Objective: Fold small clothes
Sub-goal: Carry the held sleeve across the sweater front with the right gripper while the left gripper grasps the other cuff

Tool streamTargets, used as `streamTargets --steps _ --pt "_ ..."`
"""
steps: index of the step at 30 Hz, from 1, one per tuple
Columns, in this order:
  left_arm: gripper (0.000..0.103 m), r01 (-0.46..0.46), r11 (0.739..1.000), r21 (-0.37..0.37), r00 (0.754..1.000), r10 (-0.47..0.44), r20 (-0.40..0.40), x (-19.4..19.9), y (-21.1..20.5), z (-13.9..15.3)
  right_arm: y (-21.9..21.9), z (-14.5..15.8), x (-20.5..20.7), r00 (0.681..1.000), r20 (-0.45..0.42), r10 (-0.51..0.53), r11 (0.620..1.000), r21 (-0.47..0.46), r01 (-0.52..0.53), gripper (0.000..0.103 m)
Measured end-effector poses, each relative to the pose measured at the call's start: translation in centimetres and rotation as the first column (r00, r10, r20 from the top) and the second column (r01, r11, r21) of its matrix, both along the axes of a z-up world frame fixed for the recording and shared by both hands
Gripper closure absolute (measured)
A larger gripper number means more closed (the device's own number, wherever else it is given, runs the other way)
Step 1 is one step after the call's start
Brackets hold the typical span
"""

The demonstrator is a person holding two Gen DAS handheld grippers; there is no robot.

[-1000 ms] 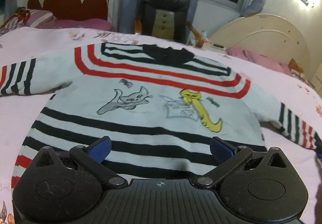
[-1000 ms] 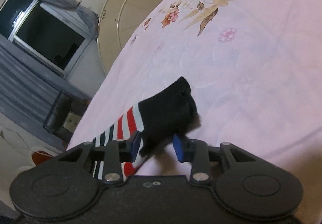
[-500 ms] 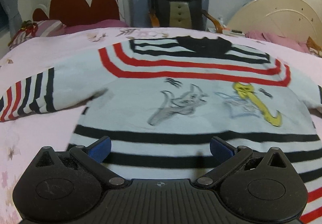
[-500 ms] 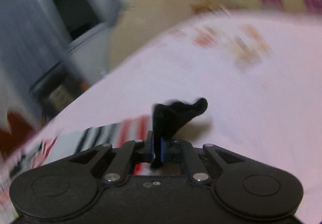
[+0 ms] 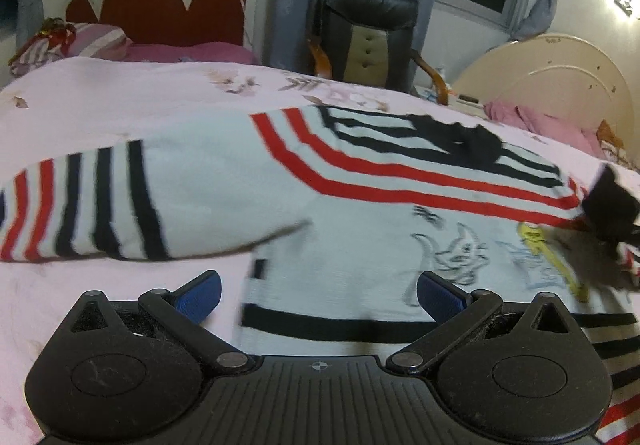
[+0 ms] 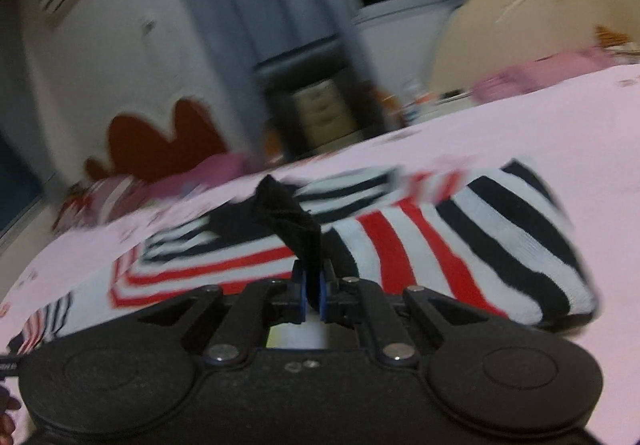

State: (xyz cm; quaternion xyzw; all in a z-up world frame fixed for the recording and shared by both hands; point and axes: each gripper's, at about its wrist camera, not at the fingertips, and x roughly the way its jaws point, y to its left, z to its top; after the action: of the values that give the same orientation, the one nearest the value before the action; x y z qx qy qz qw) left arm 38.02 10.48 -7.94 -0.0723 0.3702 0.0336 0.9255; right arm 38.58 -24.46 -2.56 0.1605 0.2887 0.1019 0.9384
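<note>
A small white sweater with red and black stripes and cat drawings lies face up on the pink bedsheet. Its left sleeve stretches out to the left. My left gripper is open and empty, low over the sweater's lower left edge. My right gripper is shut on the black cuff of the right sleeve, which is folded over across the sweater's chest. That cuff also shows in the left wrist view at the far right.
A red and white headboard and pink pillows stand at the far side of the bed. A black office chair and a cream round headboard stand behind the bed's far edge.
My right gripper closed on the sleeve cuff and carried it left over the sweater's body. My left gripper moved left toward the left sleeve, staying open.
</note>
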Motion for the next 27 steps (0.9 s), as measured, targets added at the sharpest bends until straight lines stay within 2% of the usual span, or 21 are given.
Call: streamTargets --steps 3,7,9,11,13,16,18,21,24,25,26,27 --pt "0.0 0.013 1.0 -0.002 1.0 -0.013 -0.002 0.0 1.2 -0.3 4.6 -1.4 0.9 0.998 -0.029 0.064 0.997 -0.031 -0.065 0.096" --pt "0.0 0.02 0.998 -0.066 1.0 -0.02 0.003 0.2 2.5 -0.5 8.6 -3.4 1.9 0.99 -0.09 0.106 0.988 -0.101 -0.115 0.096" --pt "0.0 0.028 0.994 -0.109 1.0 -0.027 0.007 0.4 2.6 -0.6 8.6 -4.3 1.7 0.988 -0.095 0.119 0.985 -0.116 -0.13 0.092" --pt "0.001 0.05 0.987 -0.15 0.999 -0.048 0.018 1.0 2.1 -0.6 8.6 -3.5 1.1 0.987 -0.087 0.134 0.98 -0.133 -0.145 0.081" --pt "0.001 0.089 0.969 -0.232 0.996 -0.082 0.038 2.0 1.0 -0.5 8.1 -2.5 -0.2 0.992 -0.034 0.123 0.983 -0.134 -0.127 0.076" --pt "0.033 0.164 0.918 -0.362 0.986 -0.158 0.047 4.1 -1.8 -0.8 6.4 -1.1 -2.0 0.997 0.014 0.075 0.993 -0.091 -0.073 0.075" --pt "0.033 0.198 0.87 -0.452 0.978 -0.203 0.038 5.7 -4.1 -1.6 4.5 -0.4 -3.4 0.999 0.021 0.027 0.998 -0.059 -0.026 0.073" --pt "0.033 0.207 0.818 -0.537 0.967 -0.256 -0.017 7.7 -7.4 -3.2 1.4 0.4 -5.3 0.999 0.014 -0.04 0.999 -0.03 0.04 0.073" --pt "0.033 0.175 0.795 -0.581 0.965 -0.256 -0.059 9.3 -9.4 -4.8 -1.0 0.5 -6.6 0.995 0.007 -0.095 0.995 -0.013 0.096 0.072" --pt "0.038 0.168 0.791 -0.588 0.967 -0.249 -0.058 9.8 -9.8 -5.1 -1.7 0.4 -7.0 0.993 0.003 -0.114 0.993 -0.004 0.114 0.072" --pt "0.056 0.168 0.794 -0.584 0.968 -0.244 -0.052 10.3 -10.2 -5.3 -2.5 0.4 -7.3 0.991 -0.003 -0.134 0.991 0.01 0.134 0.071" --pt "0.071 0.166 0.806 -0.568 0.969 -0.242 -0.06 11.0 -10.5 -5.4 -3.1 0.2 -7.5 0.988 -0.01 -0.153 0.988 0.024 0.153 0.071"
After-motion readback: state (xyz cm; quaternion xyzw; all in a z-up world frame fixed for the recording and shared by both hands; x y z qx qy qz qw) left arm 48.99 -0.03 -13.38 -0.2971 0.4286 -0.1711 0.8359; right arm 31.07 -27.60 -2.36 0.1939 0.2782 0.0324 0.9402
